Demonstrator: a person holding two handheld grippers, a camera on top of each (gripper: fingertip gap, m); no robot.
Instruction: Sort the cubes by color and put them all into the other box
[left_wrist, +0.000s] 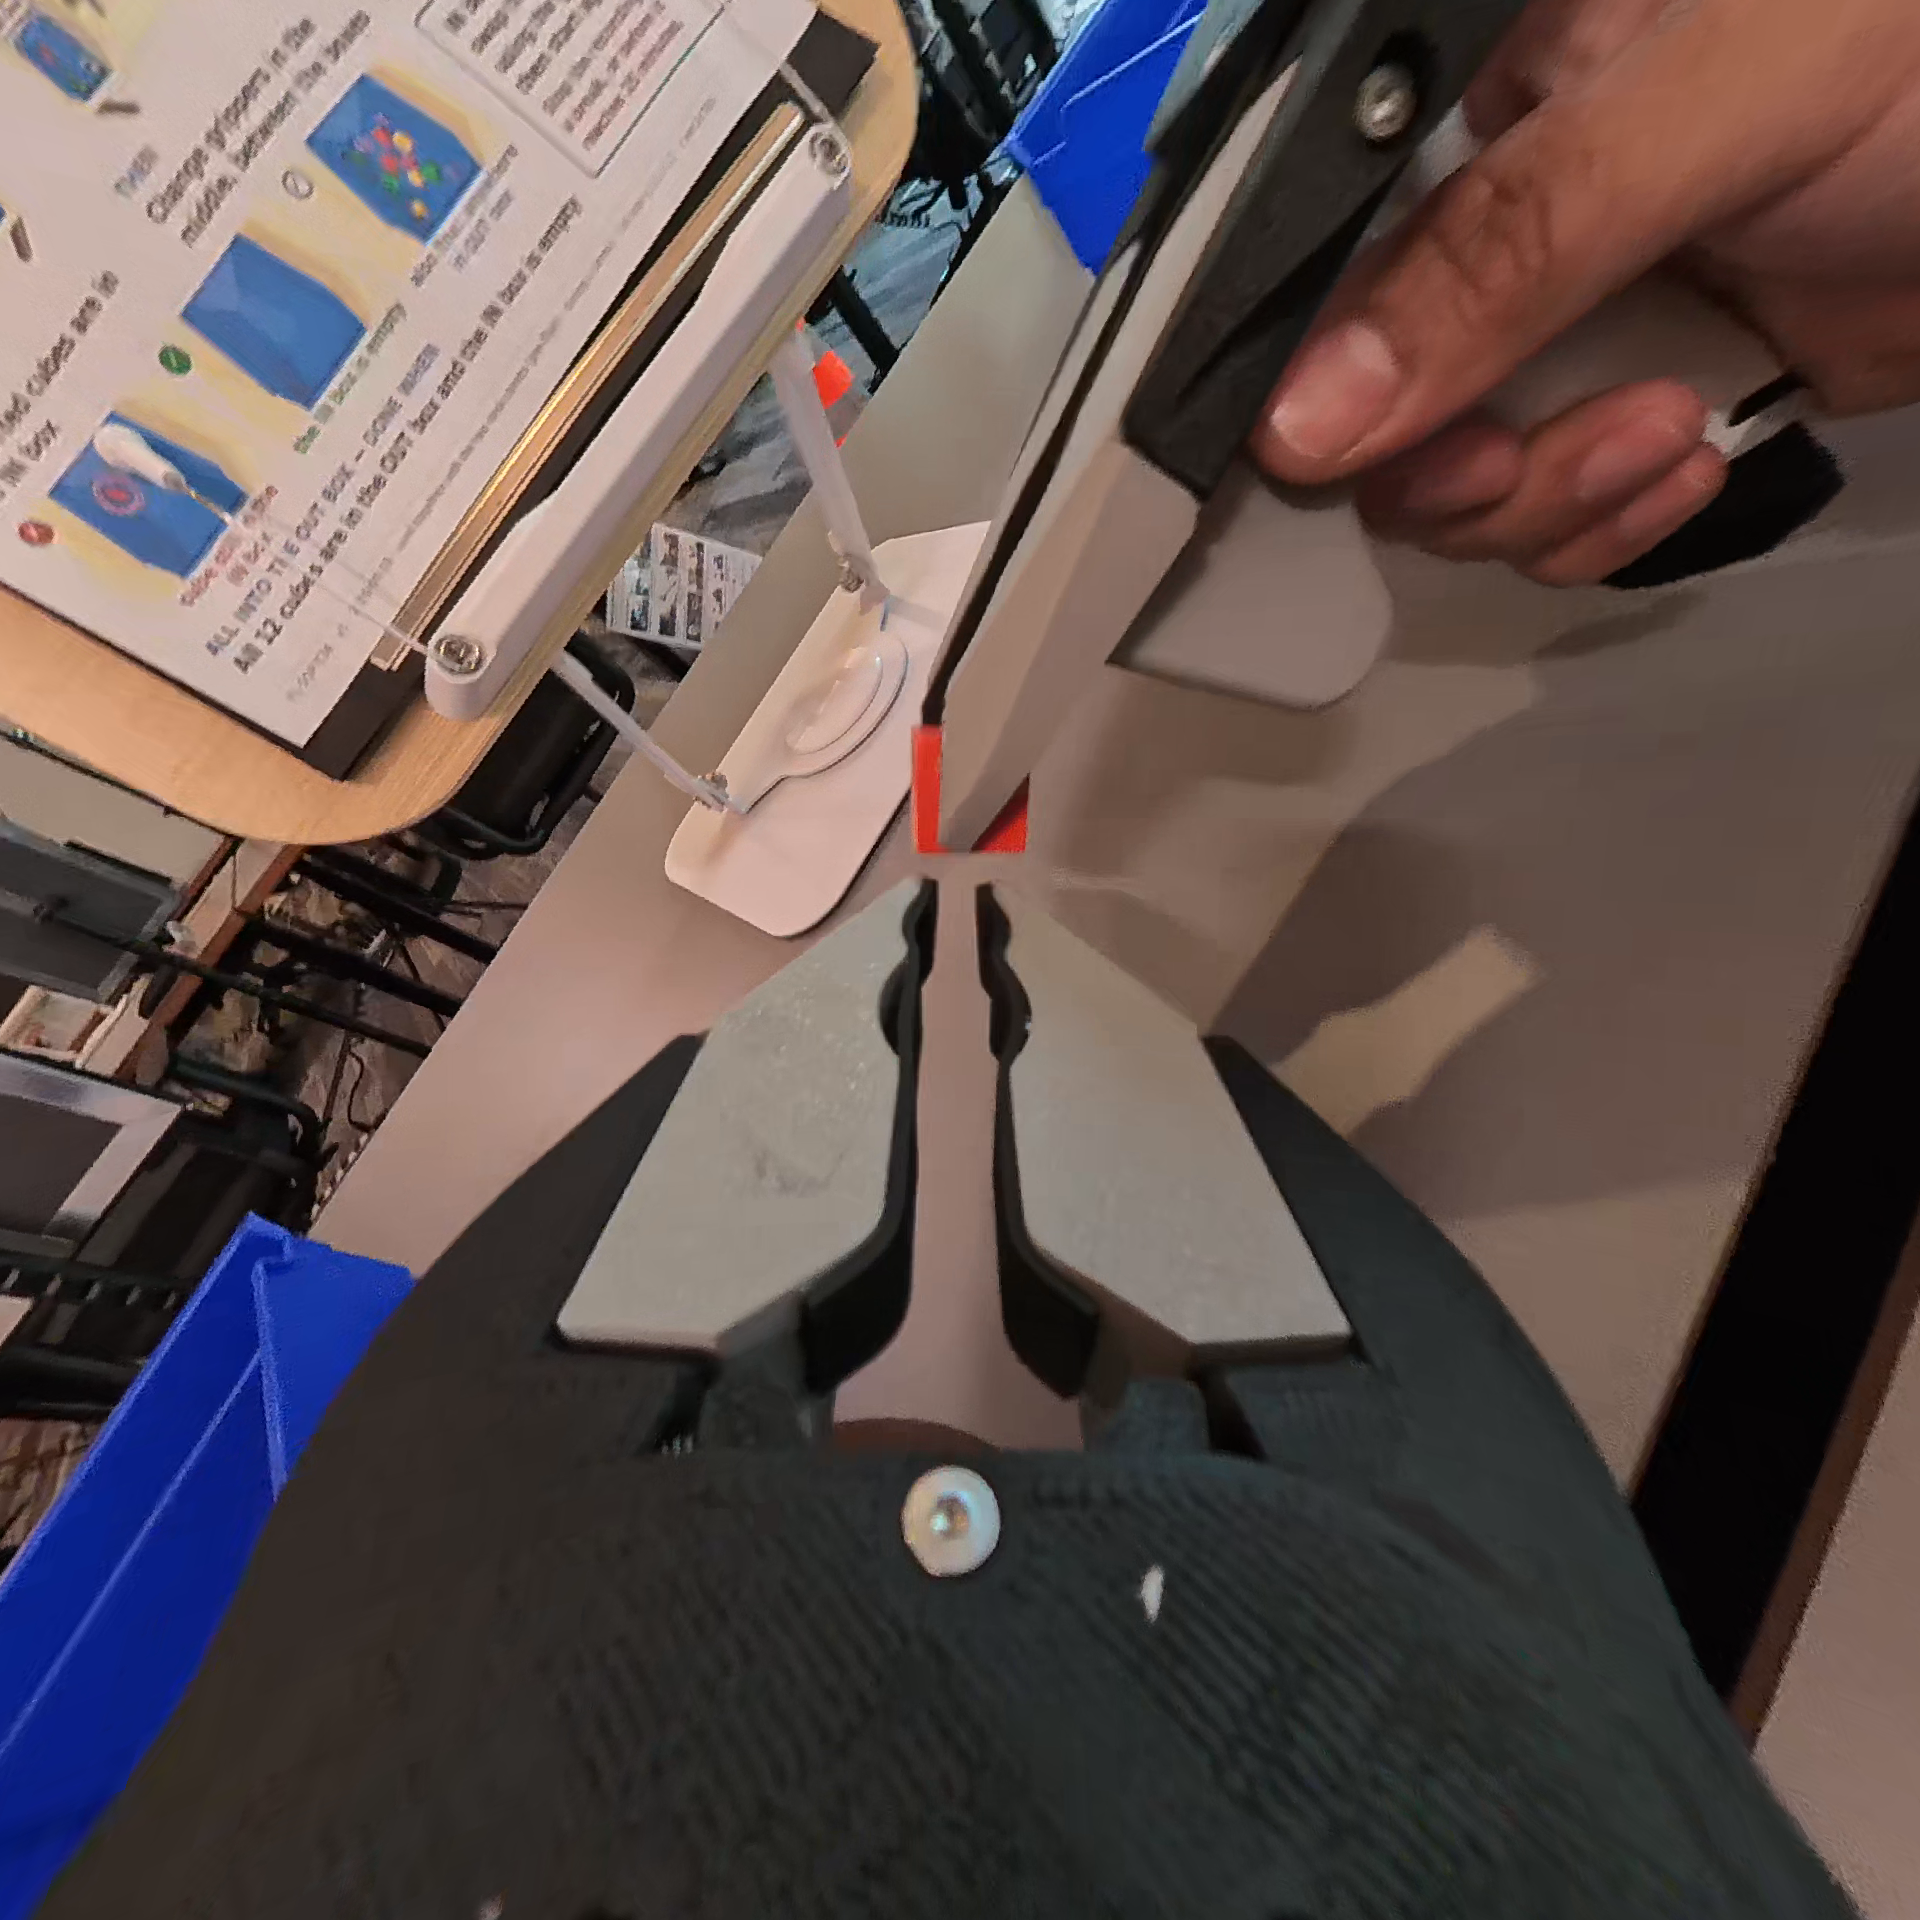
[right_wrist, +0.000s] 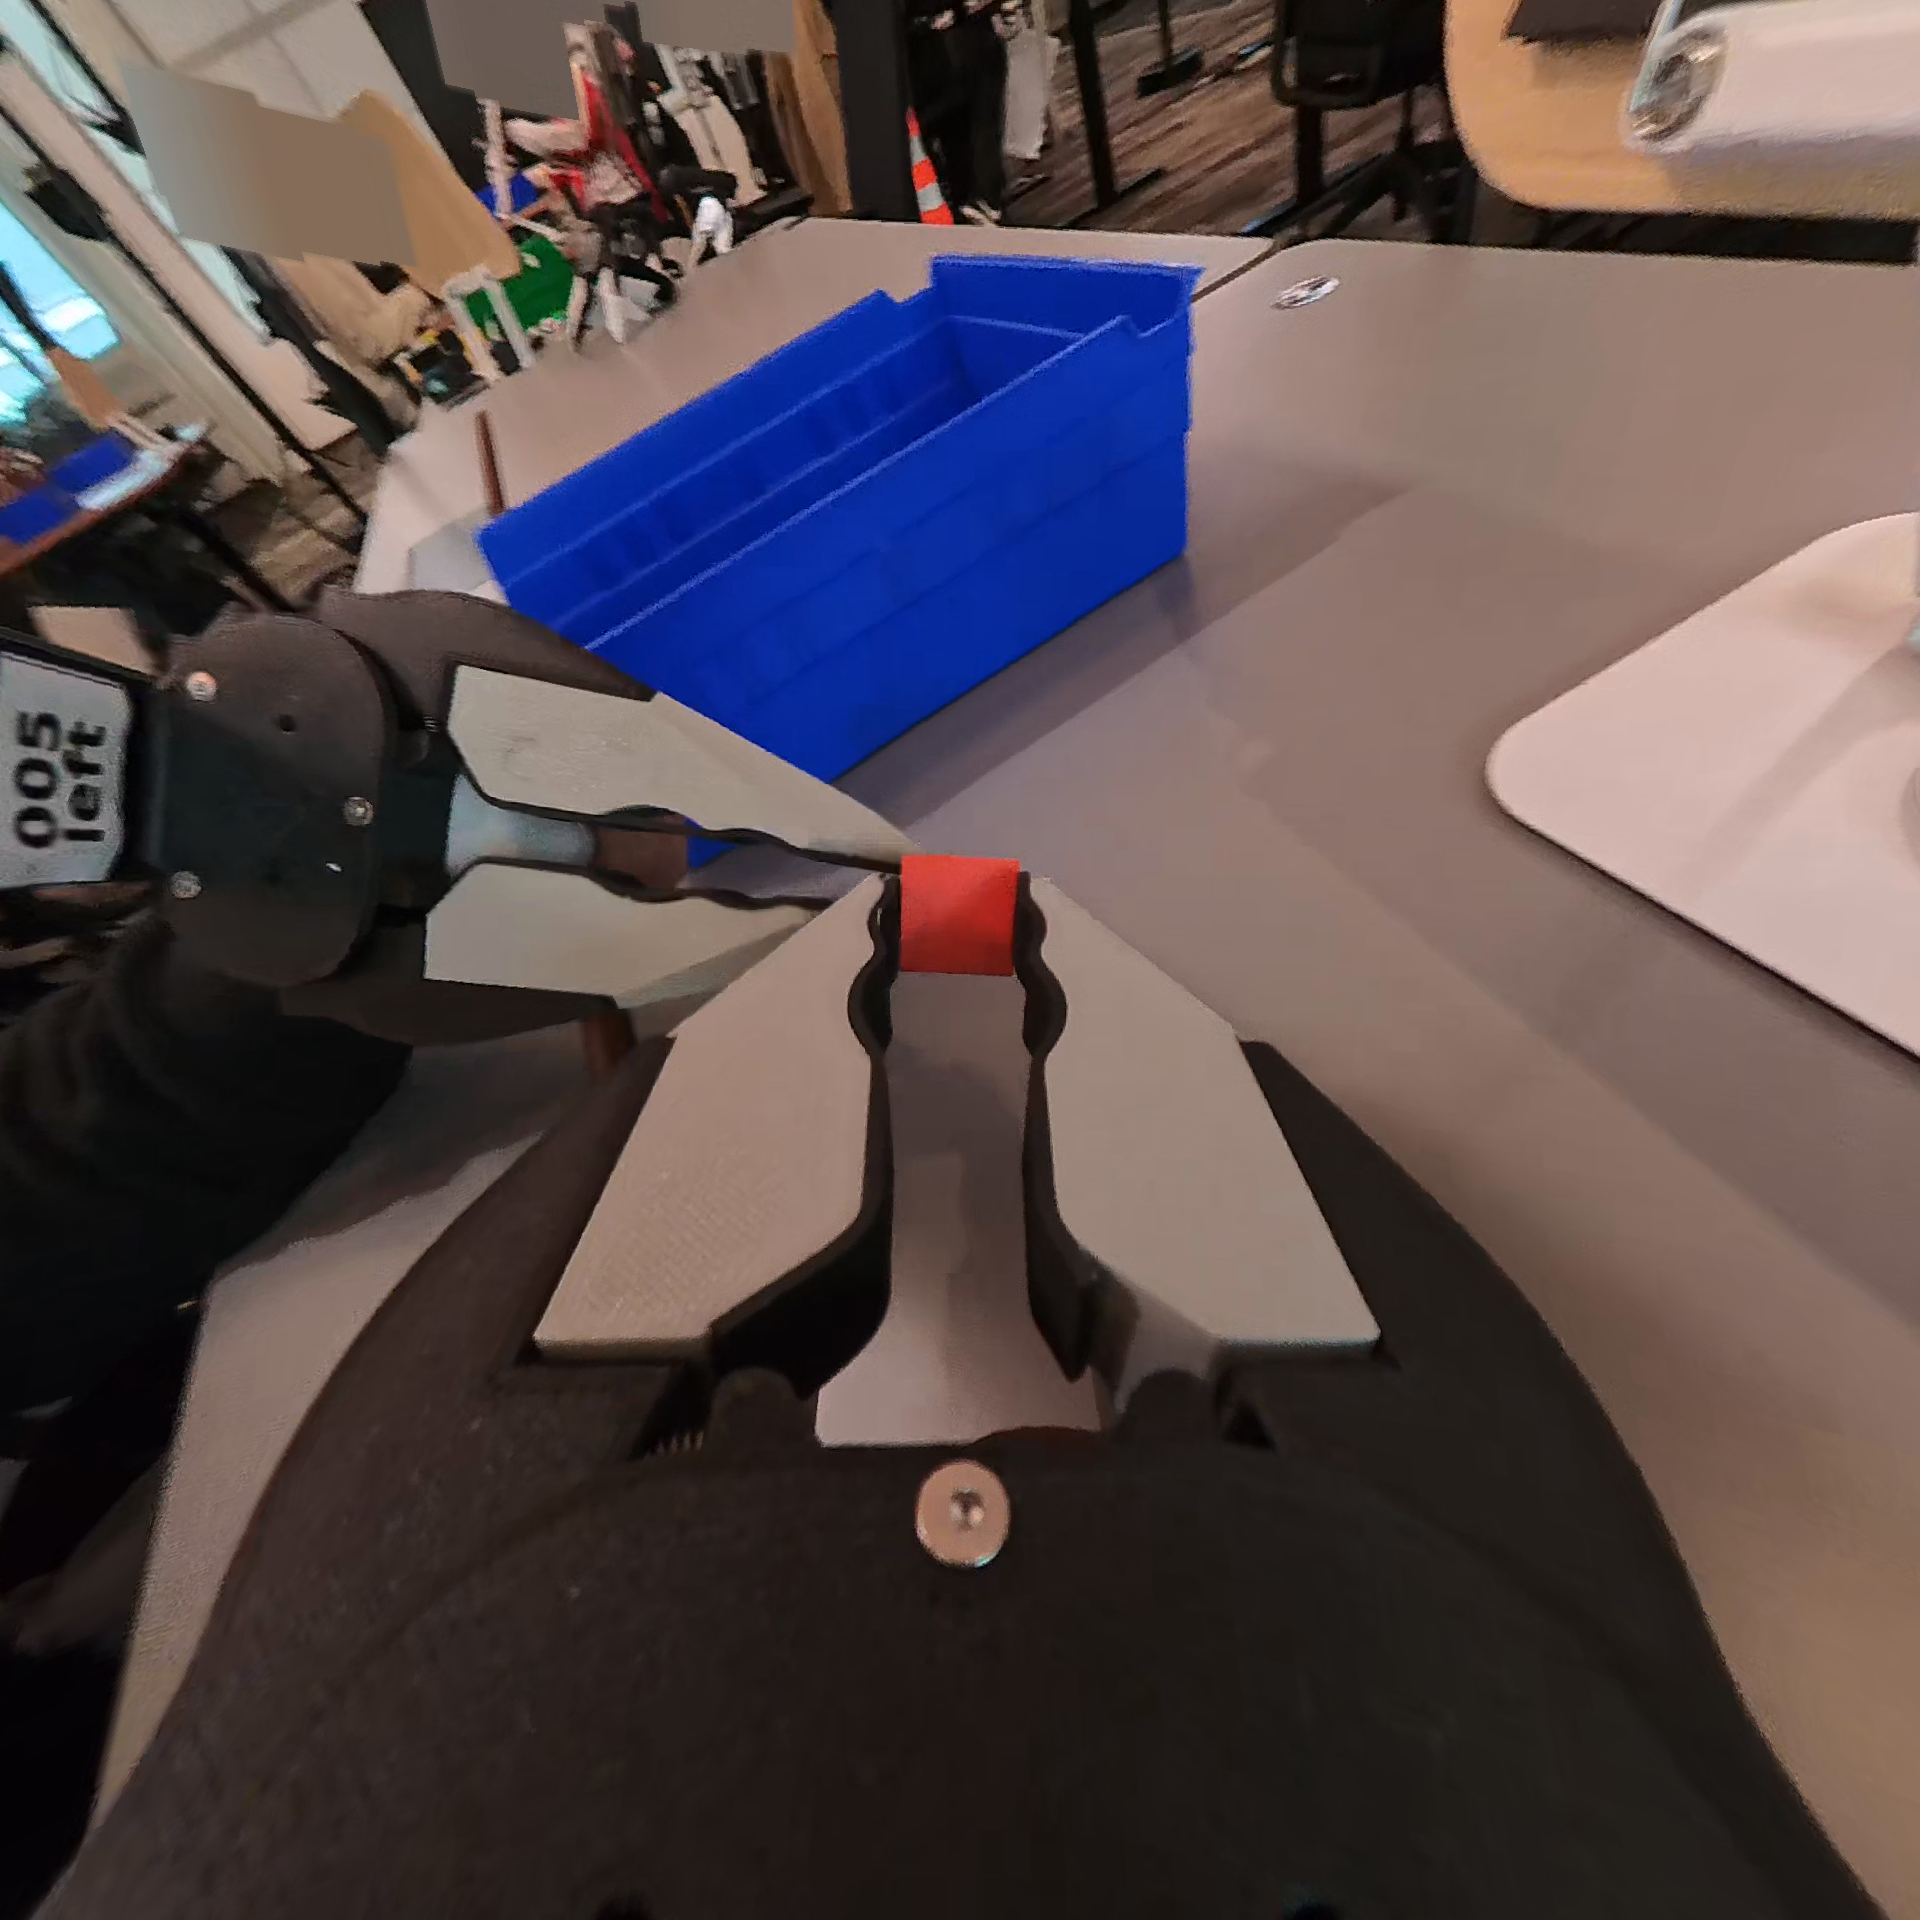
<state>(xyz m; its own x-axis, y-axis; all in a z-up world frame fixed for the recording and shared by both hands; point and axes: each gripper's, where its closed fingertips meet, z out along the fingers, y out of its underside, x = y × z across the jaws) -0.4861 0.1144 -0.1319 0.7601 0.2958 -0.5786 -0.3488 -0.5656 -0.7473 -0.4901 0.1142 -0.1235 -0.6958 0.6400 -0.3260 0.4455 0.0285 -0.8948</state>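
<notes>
Right gripper (right_wrist: 958, 914) is clamped on a red cube (right_wrist: 956, 914) at its fingertips, held above the grey tabletop (right_wrist: 1455, 623). Left gripper (left_wrist: 951, 904) is nearly closed, only a thin slit between its fingers, and has nothing in it; its tips sit just beside the cube, tip to tip with the right one. Progress, as a judgement: mid-transfer for this one cube, which is in neither box yet. The blue box (right_wrist: 883, 582) beyond the grippers shows no cubes in the part of its interior that's visible, so most of the sort looks still ahead; can't tell how many remain. View differences: the right wrist view gives the full cube face and that box's inside. The left wrist view shows the cube only as red slivers around the right gripper's finger, plus the hand (left_wrist: 1621, 291) holding that gripper, a second blue box (left_wrist: 156, 1538) corner at lower left, and an instruction sheet (left_wrist: 312, 312) on a white stand (left_wrist: 810, 790).
</notes>
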